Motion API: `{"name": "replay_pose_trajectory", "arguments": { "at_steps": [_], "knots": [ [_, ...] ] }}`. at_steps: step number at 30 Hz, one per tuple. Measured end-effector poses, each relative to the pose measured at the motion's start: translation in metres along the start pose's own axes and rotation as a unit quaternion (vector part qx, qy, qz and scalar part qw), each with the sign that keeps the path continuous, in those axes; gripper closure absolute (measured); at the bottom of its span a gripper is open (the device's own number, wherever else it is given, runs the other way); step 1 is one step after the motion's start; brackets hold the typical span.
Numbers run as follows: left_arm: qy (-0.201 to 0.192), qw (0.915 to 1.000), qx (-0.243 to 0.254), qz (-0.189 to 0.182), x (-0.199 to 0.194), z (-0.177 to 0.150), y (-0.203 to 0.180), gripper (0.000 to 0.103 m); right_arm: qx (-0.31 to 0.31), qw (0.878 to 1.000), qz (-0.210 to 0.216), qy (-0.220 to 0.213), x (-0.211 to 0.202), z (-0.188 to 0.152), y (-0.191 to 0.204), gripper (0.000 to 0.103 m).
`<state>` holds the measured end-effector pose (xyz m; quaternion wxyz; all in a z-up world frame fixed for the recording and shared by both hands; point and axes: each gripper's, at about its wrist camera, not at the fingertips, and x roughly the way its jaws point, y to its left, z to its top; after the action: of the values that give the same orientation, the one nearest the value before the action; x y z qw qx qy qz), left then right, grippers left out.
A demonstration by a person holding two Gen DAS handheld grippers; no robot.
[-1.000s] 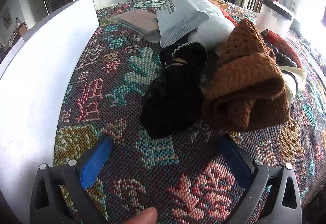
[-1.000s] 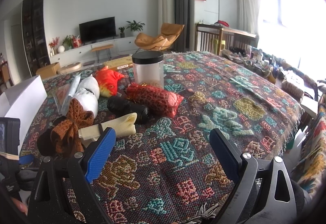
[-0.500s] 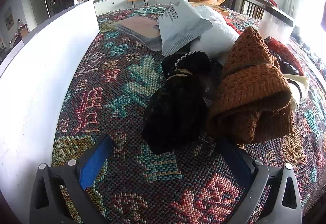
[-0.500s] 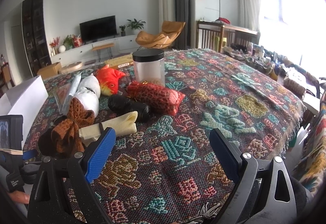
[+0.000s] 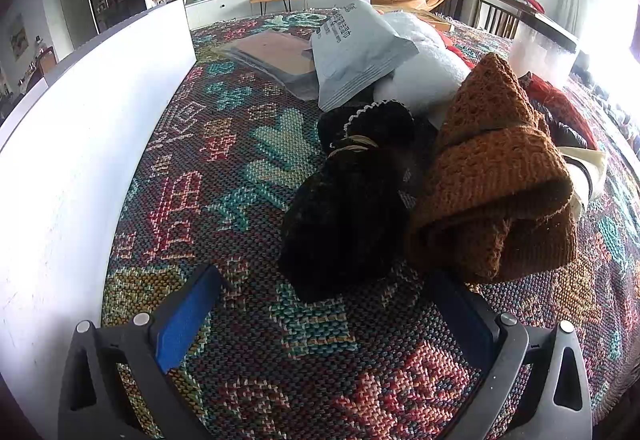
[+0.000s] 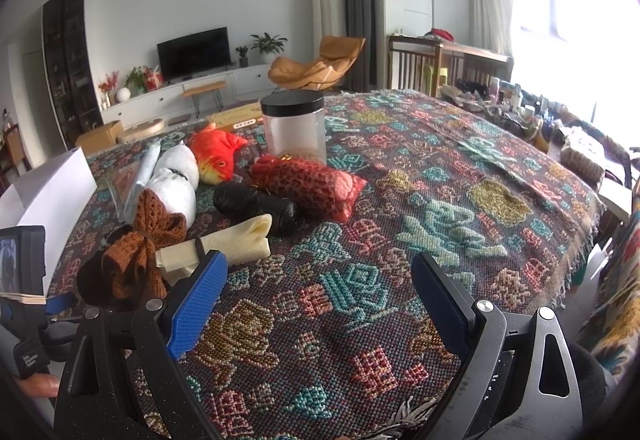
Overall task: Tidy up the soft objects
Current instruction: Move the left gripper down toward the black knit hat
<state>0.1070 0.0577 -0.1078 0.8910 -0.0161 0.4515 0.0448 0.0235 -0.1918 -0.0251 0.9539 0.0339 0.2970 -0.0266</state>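
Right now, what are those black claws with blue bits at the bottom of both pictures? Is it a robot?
No robot: a person holds two grabbing tools, each with a camera looking along its fingers. One picture is from the left gripper, one from the right gripper. Both are open and hold nothing. On the patterned blanket lie soft things: a brown knitted bundle, a black fuzzy bundle, a toy fish, a cream roll and a jar.
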Motion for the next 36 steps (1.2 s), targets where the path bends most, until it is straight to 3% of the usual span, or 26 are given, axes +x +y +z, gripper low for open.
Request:
{"name": "replay_pose_trajectory", "arguments": {
  "at_steps": [36],
  "knots": [
    [0.000,1.0000,0.000,0.000,0.0000,-0.0005,-0.0001,0.000,0.001,1.000,0.004,0.006,0.0019,-0.0001,-0.0010,0.008]
  ]
}}
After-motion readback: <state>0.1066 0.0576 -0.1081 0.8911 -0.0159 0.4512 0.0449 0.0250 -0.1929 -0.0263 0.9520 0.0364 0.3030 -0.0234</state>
